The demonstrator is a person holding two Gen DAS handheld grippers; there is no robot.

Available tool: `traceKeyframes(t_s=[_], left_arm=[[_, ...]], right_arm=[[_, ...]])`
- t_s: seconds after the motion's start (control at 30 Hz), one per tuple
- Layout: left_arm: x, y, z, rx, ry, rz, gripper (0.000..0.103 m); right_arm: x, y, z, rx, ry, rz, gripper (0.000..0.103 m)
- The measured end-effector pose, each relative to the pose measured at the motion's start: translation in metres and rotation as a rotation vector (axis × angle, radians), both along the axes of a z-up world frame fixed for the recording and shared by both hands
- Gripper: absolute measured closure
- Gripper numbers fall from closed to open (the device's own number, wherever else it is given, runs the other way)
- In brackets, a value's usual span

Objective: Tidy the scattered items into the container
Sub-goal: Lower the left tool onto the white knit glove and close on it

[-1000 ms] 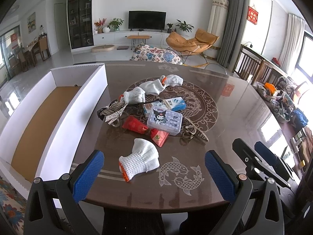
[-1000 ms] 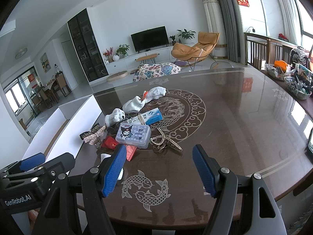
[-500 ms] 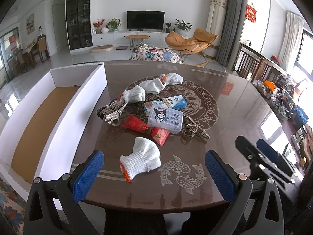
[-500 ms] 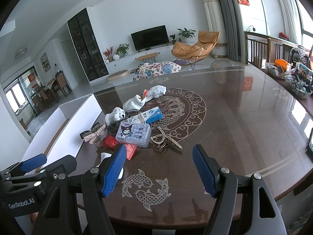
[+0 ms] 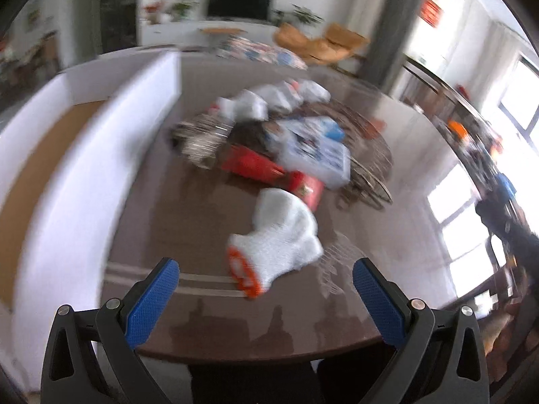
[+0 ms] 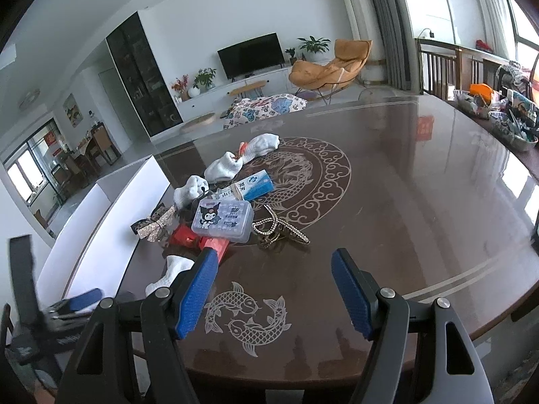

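The left gripper (image 5: 266,284) is seen with its jaws spread wide and nothing between them; its view is smeared with blur, which is taken as a sign of motion. Just ahead of the jaws, slightly toward the right one, a white sock with an orange cuff (image 5: 281,239) lies flat on the counter (image 5: 188,222), the cuff end nearest the jaws. The step in hand is judged to be the approach to this sock, the first of the scattered items, with no grasp yet made.

The right gripper (image 6: 271,291) is likewise held with its jaws parted and empty, above the fish motif at the counter's near edge. Beyond its left jaw the same sock (image 6: 168,274) is partly hidden.

Farther out from both pairs of jaws the remaining clutter is heaped: a red packet (image 6: 183,237), a clear plastic case with a cartoon sticker (image 6: 222,219), a string of beads (image 6: 278,230), a blue-and-white box (image 6: 254,185), a patterned bow (image 6: 155,225) and more white socks (image 6: 222,166).

To the left of the left jaws stands the white-walled container (image 5: 84,155), its brown floor bare.

The next move is thought to call for the left jaws to be lowered over the sock, closed on the bunched fabric, then carried leftward over the container wall.
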State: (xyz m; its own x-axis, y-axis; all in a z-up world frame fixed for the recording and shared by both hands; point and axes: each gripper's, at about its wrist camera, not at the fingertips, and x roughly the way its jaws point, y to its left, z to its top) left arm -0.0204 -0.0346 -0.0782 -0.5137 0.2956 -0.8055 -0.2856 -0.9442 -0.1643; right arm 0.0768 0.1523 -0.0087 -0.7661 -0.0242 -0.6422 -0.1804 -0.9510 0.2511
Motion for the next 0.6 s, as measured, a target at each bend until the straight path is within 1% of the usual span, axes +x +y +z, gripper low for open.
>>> traceKeyframes(t_s=[0.07,0.13,0.17,0.27,0.37,0.47,0.6], left_arm=[[-0.006,0.018,-0.009,-0.034,0.000,-0.068,0.000],[-0.015,0.033,-0.016,-0.118,0.021,-0.085,0.000],[-0.023,0.040,-0.020,-0.151,0.019,-0.094,0.000],[-0.040,0.048,-0.032,-0.160,-0.011,-0.111,0.000],[-0.054,0.054,-0.048,-0.207,-0.045,-0.108,0.000],[-0.061,0.058,-0.060,-0.246,-0.065,-0.105,0.000],[-0.064,0.062,-0.067,-0.279,-0.072,-0.112,0.000]], right_arm=[[0.000,0.000,0.001,-0.003,0.003,-0.001,0.032],[0.000,0.001,0.001,-0.003,0.003,-0.002,0.032],[0.001,0.001,0.001,-0.002,0.003,-0.003,0.032],[0.002,0.003,0.002,-0.001,0.009,-0.008,0.032],[0.003,0.007,0.003,-0.011,0.012,-0.014,0.032],[0.004,0.009,0.003,-0.020,0.011,-0.017,0.032],[0.004,0.012,0.000,-0.029,0.007,-0.022,0.032]])
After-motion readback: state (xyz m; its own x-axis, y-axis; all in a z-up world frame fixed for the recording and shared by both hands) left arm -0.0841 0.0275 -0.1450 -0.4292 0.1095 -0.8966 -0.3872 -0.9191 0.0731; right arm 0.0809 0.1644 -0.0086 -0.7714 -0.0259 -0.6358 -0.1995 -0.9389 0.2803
